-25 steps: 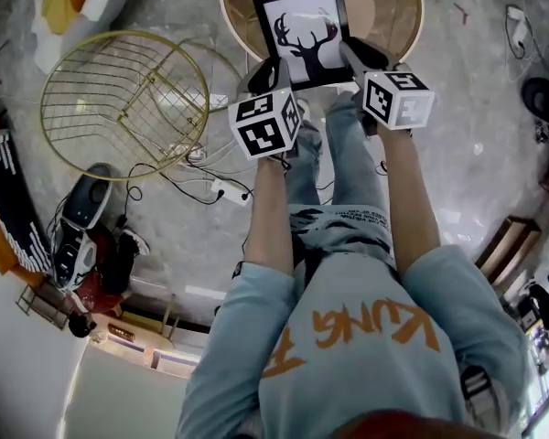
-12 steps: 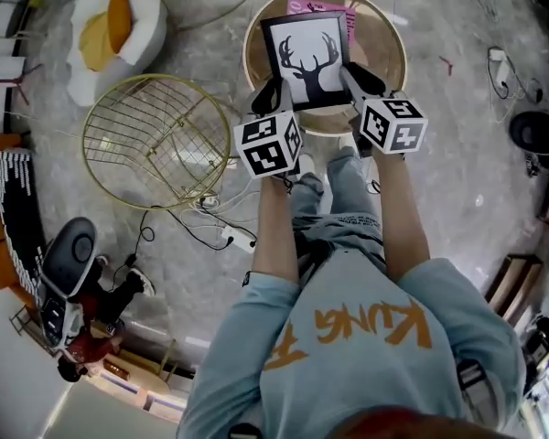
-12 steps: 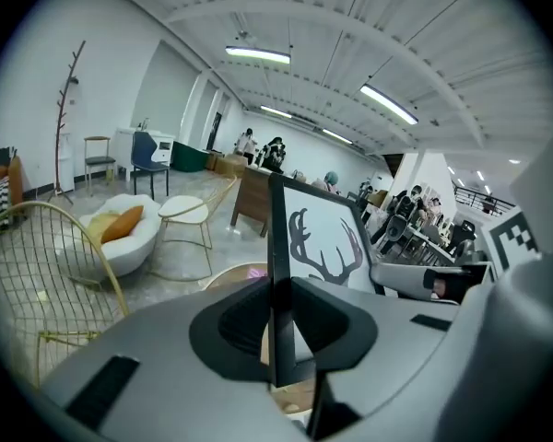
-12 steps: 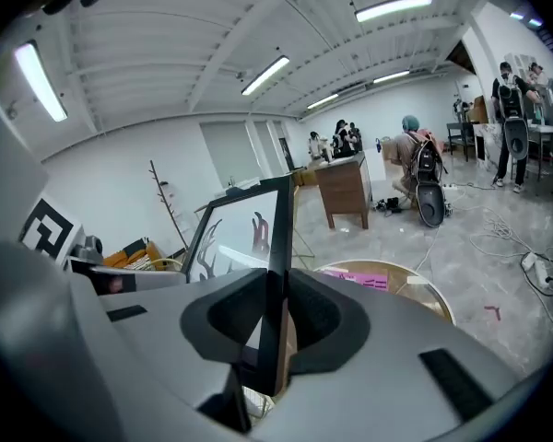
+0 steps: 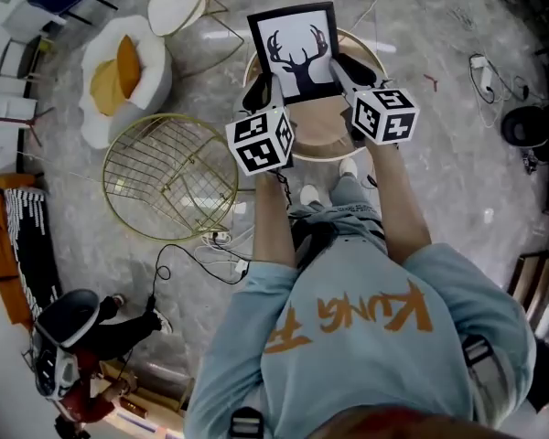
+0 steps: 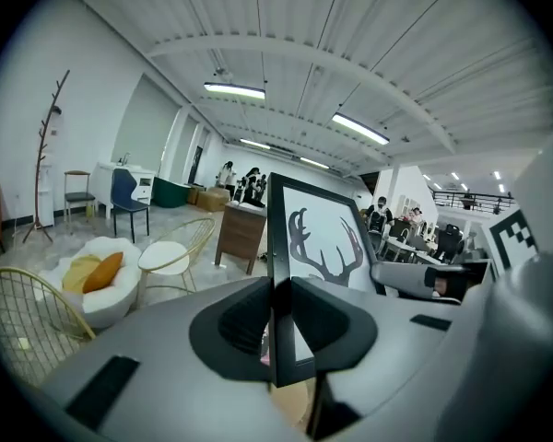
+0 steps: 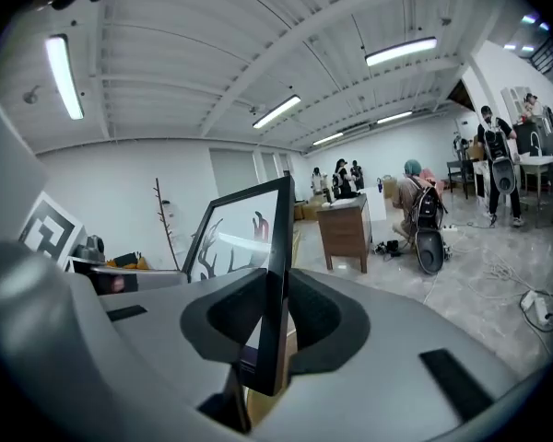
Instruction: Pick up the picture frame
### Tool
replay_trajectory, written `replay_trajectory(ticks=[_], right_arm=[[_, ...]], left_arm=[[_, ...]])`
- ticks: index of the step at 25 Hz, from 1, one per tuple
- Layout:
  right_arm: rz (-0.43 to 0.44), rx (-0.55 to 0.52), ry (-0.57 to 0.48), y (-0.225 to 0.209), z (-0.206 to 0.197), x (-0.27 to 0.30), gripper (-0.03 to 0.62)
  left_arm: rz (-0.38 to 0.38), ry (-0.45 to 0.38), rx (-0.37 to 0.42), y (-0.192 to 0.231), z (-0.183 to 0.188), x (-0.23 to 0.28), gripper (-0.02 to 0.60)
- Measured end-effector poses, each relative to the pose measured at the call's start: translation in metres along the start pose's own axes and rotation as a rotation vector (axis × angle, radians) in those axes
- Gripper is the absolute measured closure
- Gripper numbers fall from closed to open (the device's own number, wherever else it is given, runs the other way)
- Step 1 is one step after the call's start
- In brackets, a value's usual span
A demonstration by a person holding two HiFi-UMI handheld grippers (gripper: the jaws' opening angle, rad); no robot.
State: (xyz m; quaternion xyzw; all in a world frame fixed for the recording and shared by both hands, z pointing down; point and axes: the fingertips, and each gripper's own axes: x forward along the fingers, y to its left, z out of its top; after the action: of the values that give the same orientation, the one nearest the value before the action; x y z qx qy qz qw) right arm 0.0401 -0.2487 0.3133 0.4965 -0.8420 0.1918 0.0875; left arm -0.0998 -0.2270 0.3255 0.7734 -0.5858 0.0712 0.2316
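The picture frame (image 5: 297, 51), a black border around a white print of a dark antlered deer head, hangs in the air between the two grippers, clear of the round wooden table (image 5: 322, 128) beneath it; from the head view it sits over the table's far edge. The left gripper (image 5: 259, 90) takes the frame's left edge near the lower corner, and the right gripper (image 5: 348, 69) takes the right edge near the lower corner. In the left gripper view the picture frame (image 6: 318, 247) stands upright with its black edge wedged between the dark pads, and the left gripper (image 6: 278, 316) has its jaws drawn in narrow, pressing on the edge from both sides. The right gripper view shows the same thing mirrored: the picture frame (image 7: 244, 233) is seen edge-on, and the right gripper (image 7: 275, 316) has its jaws clamped narrow on the rim. On the grey floor left of the table stands a gold wire chair (image 5: 169, 176), and farther off a white armchair (image 5: 119, 71) with a yellow cushion.
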Motion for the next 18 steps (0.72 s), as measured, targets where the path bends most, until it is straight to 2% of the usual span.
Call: replay_trajectory(ticks=[5,10,18], right_arm=[[-0.004,-0.055,-0.104,-0.002,0.057,-0.009,0.522],[-0.003,-0.085,-0.189,0.003,0.091,-0.018,0.522],[-0.013,-0.117,-0.27,-0.005,0.125,-0.031,0.522]], left_arm=[[-0.04,-0.095,0.05,-0.018,0.053,0.001,0.5],[-0.059,-0.176,0.113,-0.027,0.092,-0.005,0.5],[-0.095,-0.246,0.166,-0.05,0.123,-0.008,0.5]])
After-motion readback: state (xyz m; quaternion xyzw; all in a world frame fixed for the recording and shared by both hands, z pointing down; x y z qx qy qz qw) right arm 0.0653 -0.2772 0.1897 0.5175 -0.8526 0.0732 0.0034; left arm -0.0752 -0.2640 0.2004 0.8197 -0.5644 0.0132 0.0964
